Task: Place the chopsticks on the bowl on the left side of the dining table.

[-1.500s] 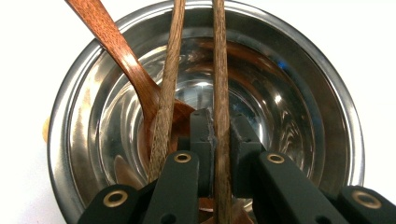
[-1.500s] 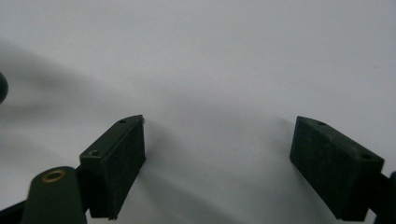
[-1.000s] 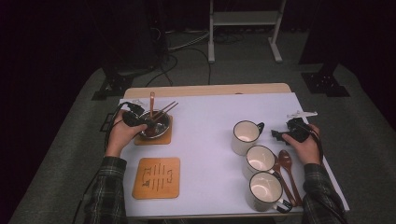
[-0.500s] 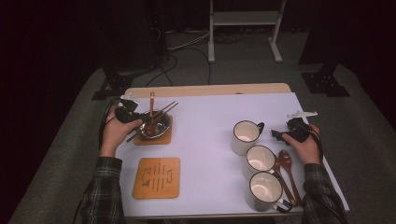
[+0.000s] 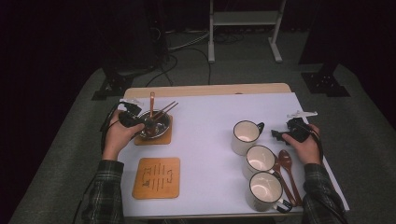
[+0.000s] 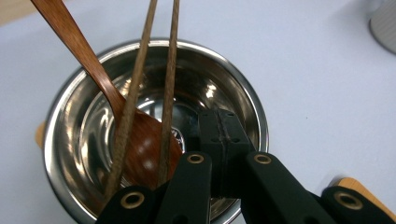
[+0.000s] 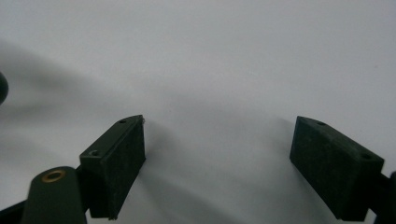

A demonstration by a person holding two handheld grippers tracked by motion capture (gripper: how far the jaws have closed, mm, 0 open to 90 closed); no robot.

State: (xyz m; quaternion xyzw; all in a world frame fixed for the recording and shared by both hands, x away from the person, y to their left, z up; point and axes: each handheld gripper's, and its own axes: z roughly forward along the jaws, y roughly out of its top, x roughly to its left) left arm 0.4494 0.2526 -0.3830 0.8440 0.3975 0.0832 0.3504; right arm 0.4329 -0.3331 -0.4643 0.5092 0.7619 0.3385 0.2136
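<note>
Left gripper (image 6: 219,140) jaws closed empty, bowl (image 6: 154,126) bottom partly hidden | right gripper (image 7: 217,158) jaws wide, empty

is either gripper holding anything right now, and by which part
No. The left gripper has its fingers closed together, empty, inside the steel bowl; the right gripper is open over bare table.

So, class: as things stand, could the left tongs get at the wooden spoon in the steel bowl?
Probably yes. The left tongs sit shut inside the steel bowl, beside the wooden spoon; only the chopsticks lie between, and the jaws must open first.
</note>
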